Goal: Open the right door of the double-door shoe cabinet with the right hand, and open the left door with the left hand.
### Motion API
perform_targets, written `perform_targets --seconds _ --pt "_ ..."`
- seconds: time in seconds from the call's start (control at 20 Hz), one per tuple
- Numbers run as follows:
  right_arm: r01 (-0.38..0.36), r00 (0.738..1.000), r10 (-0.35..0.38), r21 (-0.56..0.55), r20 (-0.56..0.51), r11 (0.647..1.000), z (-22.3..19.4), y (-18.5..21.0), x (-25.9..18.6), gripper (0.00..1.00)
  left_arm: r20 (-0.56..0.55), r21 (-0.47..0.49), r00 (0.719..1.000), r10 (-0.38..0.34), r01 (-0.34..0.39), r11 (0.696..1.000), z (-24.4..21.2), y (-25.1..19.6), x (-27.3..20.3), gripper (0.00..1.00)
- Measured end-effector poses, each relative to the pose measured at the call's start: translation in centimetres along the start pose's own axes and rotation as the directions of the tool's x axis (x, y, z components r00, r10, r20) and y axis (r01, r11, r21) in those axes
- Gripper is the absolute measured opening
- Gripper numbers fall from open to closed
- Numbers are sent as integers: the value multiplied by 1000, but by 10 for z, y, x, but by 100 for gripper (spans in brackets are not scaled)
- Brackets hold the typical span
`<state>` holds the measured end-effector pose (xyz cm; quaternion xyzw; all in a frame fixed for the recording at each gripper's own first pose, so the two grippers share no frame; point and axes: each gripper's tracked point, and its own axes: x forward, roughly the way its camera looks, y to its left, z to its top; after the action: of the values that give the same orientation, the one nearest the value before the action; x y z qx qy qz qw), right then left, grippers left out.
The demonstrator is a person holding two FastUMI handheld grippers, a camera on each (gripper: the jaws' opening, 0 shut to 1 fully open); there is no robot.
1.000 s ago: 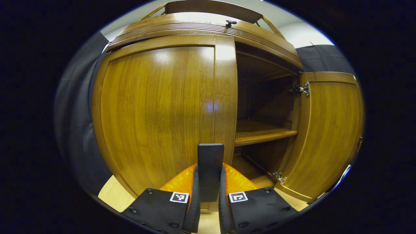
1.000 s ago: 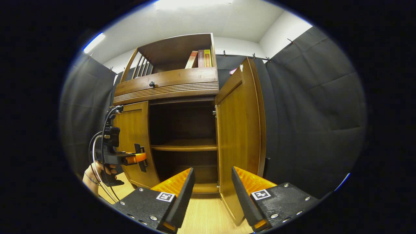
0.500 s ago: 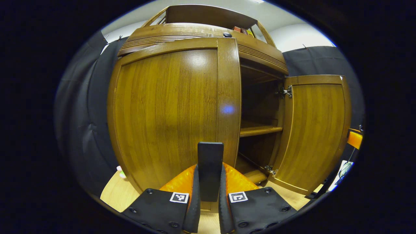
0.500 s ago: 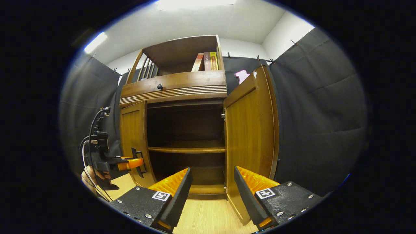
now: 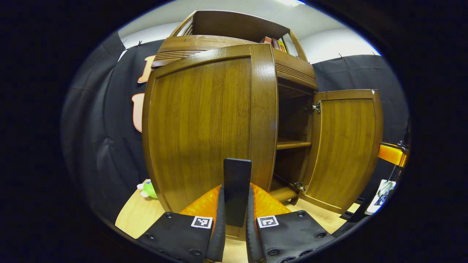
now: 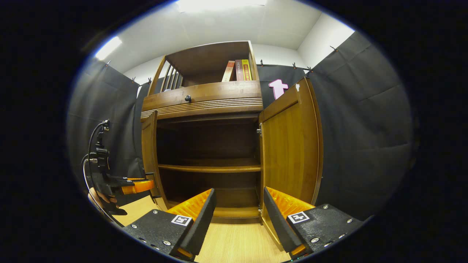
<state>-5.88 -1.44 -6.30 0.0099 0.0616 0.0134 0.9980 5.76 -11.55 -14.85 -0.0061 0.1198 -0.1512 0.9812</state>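
The brown wooden shoe cabinet (image 6: 204, 98) stands with both doors swung out. In the left gripper view, the left door (image 5: 204, 124) looms close, and my left gripper (image 5: 237, 187) is shut on its flat black handle (image 5: 237, 175). Beyond it hangs the open right door (image 5: 343, 149). In the right gripper view, the left door (image 6: 149, 153) appears nearly edge-on, with the left gripper (image 6: 135, 185) at its edge in a person's hand (image 6: 101, 197). My right gripper (image 6: 238, 191) is open and holds nothing, just left of the right door (image 6: 292, 146).
Inside the cabinet a shelf (image 6: 208, 168) spans the dark interior. A drawer knob (image 6: 188, 98) and some books (image 6: 237, 70) sit above. A green plush toy (image 5: 148, 189) lies on the wooden floor (image 6: 234, 243) left of the cabinet. Black cloth walls surround the booth.
The left door has swung further open with my left gripper shut on its handle. The right gripper has stayed open and drifted slightly back from the right door.
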Motion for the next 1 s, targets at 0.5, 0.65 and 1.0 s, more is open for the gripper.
perform_targets --seconds 0.5,0.65,1.0 --pt "-58 998 58 0 -2 998 -1 29 -1 92 17 23 998 58 -58 998 -1 37 -55 30" --pt "-78 997 78 5 -6 997 -4 38 -1 92 29 21 995 94 -94 995 -1 51 -76 23" --pt "-119 993 119 13 -1 993 0 60 0 80 43 25 983 178 -180 983 -2 96 -109 18"
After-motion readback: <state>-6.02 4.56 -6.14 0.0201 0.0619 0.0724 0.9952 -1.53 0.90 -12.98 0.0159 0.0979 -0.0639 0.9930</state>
